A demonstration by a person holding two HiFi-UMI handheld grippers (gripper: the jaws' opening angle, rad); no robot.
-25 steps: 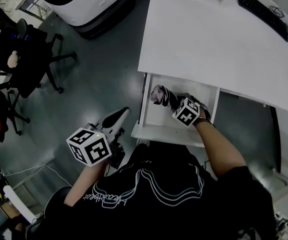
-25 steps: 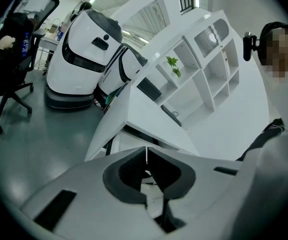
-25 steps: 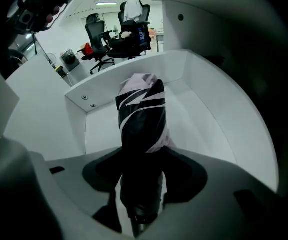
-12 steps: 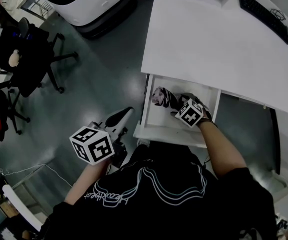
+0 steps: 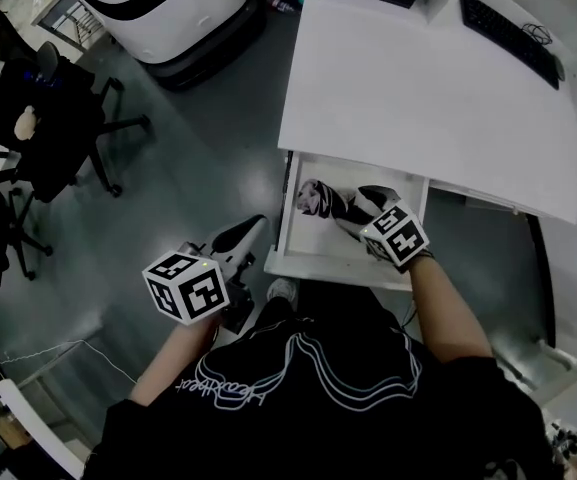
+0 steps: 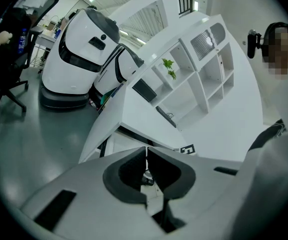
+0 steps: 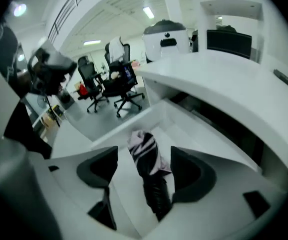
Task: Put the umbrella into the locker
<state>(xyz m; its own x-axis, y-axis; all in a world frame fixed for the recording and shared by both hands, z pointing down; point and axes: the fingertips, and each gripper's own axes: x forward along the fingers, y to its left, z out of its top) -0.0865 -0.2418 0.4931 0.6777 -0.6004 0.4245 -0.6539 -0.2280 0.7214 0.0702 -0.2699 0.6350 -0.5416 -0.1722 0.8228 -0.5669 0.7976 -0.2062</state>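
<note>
The folded umbrella [image 5: 320, 200], black with a pink-and-white patterned end, lies in the open white drawer [image 5: 336, 265] under the desk. My right gripper [image 5: 361, 212] hangs just above its black end. In the right gripper view the umbrella [image 7: 144, 154] lies below and between the wide-apart pads [image 7: 100, 168], apart from both. The right gripper [image 7: 143, 169] has its jaws closing a little with nothing pressed between them. My left gripper [image 5: 244, 234] stays over the floor to the left of the drawer; its pads [image 6: 134, 171] meet with nothing between them.
The white desk [image 5: 418, 88] overhangs the back of the drawer, with a keyboard [image 5: 508, 36] at its far right. A large white machine [image 5: 168, 8] stands on the floor at the back. Black office chairs [image 5: 58, 118] stand at the left.
My right gripper has let go of the umbrella and lifted off it toward the drawer's front. The umbrella stays lying in the drawer. The left gripper has not moved.
</note>
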